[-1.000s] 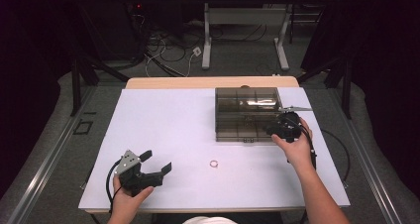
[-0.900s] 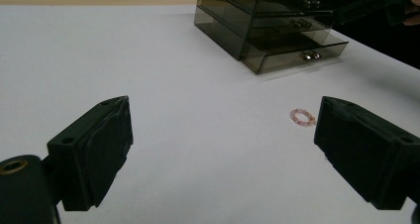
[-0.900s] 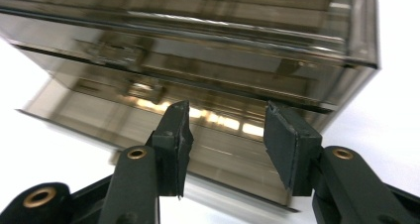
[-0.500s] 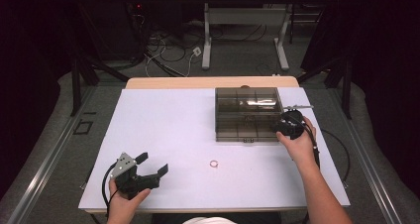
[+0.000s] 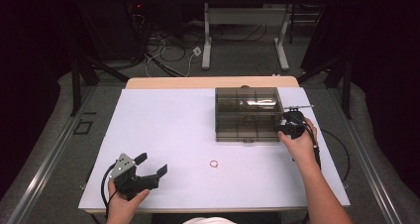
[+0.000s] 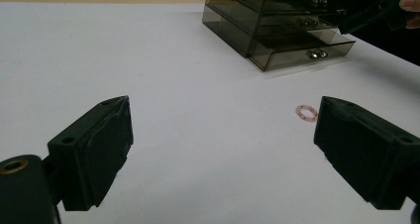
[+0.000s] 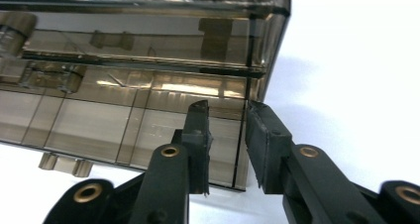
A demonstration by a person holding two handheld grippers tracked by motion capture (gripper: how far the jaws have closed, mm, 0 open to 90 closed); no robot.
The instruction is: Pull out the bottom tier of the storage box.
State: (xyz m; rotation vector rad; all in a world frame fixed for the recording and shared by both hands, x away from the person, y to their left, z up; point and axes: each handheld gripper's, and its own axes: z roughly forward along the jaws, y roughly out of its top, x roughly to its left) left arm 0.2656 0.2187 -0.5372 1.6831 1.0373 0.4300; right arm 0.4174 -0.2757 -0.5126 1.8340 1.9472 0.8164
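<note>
Desk (image 5: 168,135) w/ white top carries 1 smoked see-through organizer box (image 5: 247,114) at far right and 1 small pink ring (image 5: 214,163) lying flat near the middle front, well apart from the box. Box has several compartments; 2 small knobs (image 6: 314,54) visible on its front in left tool view.

2 tools, 1 per hand. Right tool (image 5: 289,127) sits at the box's near right corner; in right tool view its jaws (image 7: 228,135) straddle the corner wall of the box, narrow gap, have just been closing; pads look not yet pressing on the wall, can't tell for sure. Right hand (image 5: 302,144) is just behind it.

Left tool (image 5: 148,167) is at front left of desk, held low, jaws wide apart, nothing between. In left tool view the ring (image 6: 305,111) lies just beside its right jaw, not touching.
</note>
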